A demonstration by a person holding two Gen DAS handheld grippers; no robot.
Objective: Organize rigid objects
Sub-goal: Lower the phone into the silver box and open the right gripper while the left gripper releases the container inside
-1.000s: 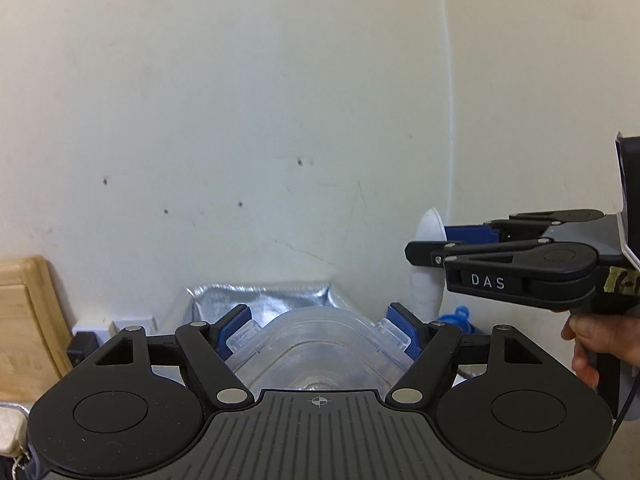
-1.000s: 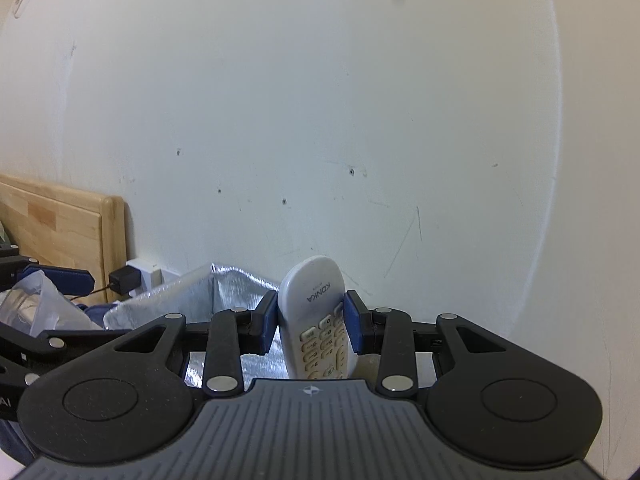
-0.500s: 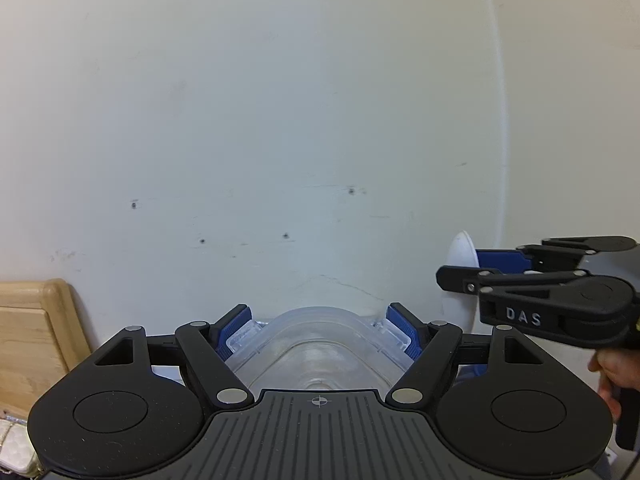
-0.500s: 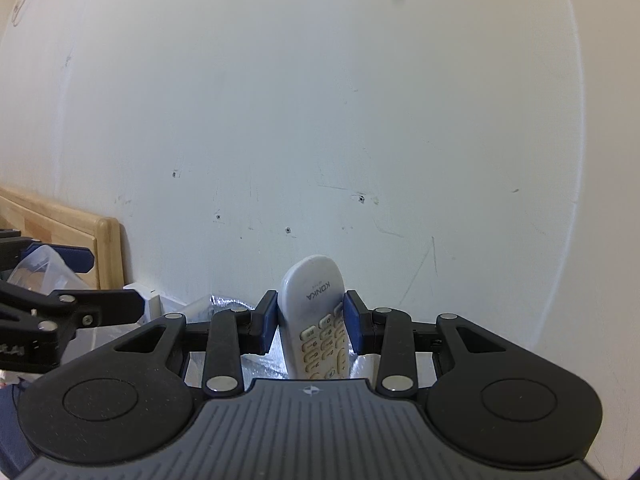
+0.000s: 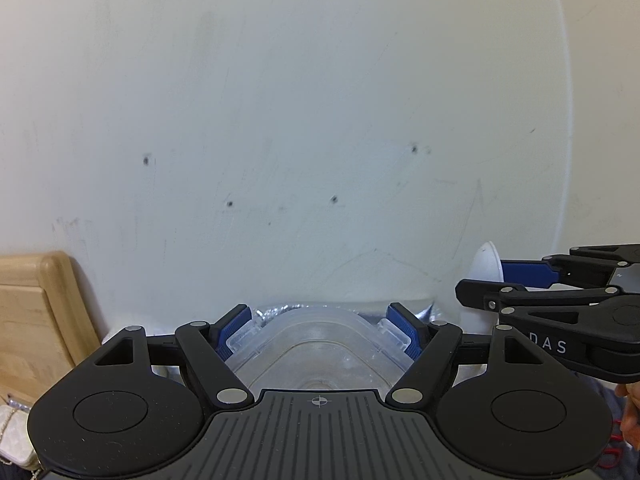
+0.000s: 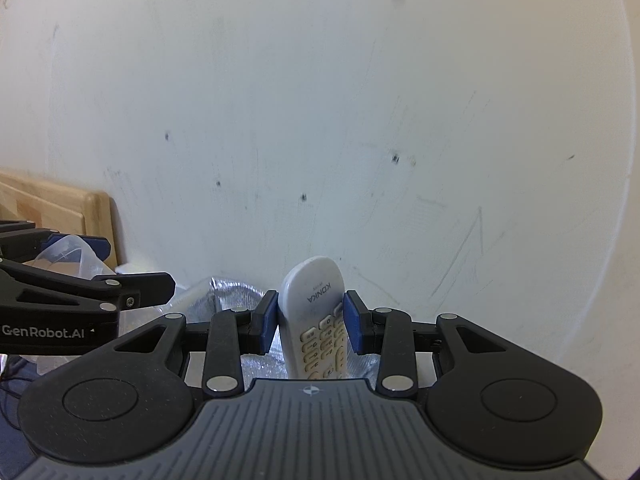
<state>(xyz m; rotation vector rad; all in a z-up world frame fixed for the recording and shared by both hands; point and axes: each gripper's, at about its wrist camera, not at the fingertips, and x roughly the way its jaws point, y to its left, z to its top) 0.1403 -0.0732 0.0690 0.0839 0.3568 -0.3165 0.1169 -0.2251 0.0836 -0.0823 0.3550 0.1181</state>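
My left gripper (image 5: 318, 326) is shut on a clear plastic food container (image 5: 316, 344), held up in front of a white wall. My right gripper (image 6: 311, 316) is shut on a white KONKA remote control (image 6: 316, 312), which stands upright between the blue pads. In the left wrist view the right gripper (image 5: 520, 280) shows at the right edge with the remote's white tip (image 5: 486, 262). In the right wrist view the left gripper (image 6: 60, 276) shows at the left edge with the container (image 6: 68, 254).
A silver foil-lined bag (image 6: 228, 300) sits below and behind both grippers; it also shows in the left wrist view (image 5: 280, 312). A wooden board (image 5: 36, 320) leans on the wall at the left. A small white pouch (image 5: 14, 436) lies at the lower left.
Both grippers have risen and tilted up, so the foil bag has dropped low in view. The grippers have drawn closer side by side. Both grips are unchanged.
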